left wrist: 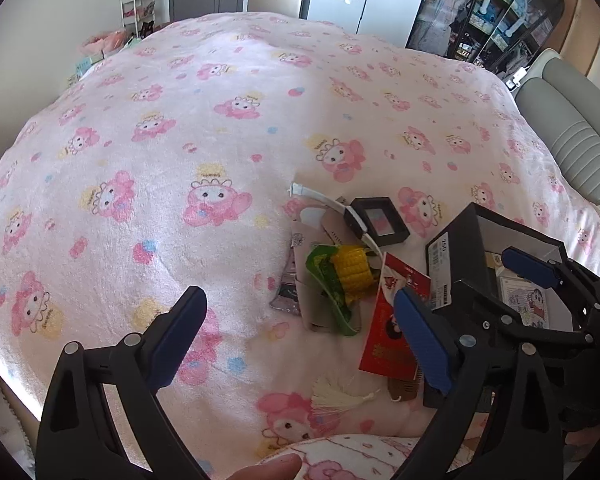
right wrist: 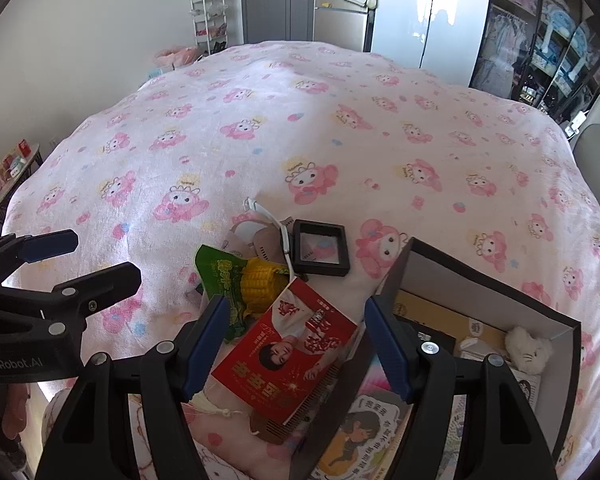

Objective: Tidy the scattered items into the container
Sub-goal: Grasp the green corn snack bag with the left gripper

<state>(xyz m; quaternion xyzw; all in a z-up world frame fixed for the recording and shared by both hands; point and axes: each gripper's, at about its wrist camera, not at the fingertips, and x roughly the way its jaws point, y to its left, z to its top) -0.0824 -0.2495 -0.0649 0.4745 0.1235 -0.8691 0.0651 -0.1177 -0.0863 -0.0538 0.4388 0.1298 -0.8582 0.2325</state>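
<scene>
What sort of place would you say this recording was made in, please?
Most likely a bedroom in someone's home: a pink cartoon-print blanket covers what looks like a bed, a padded grey headboard stands at its right, and shelves of clothes and boxed goods line the far wall.

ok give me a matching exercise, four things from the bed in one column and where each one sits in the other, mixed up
Things:
1. corn cob
2. red packet
3. white plush toy
4. black frame case

Places:
A. inside the black box, by its right wall
B. on the pink blanket, just beyond the box's far left corner
C. between the open fingers of the right tool, lying over a wooden comb
D. on a green wrapper, left of the red packet's far end

Pairs: 1-D, 2-C, 3-A, 4-B
</scene>
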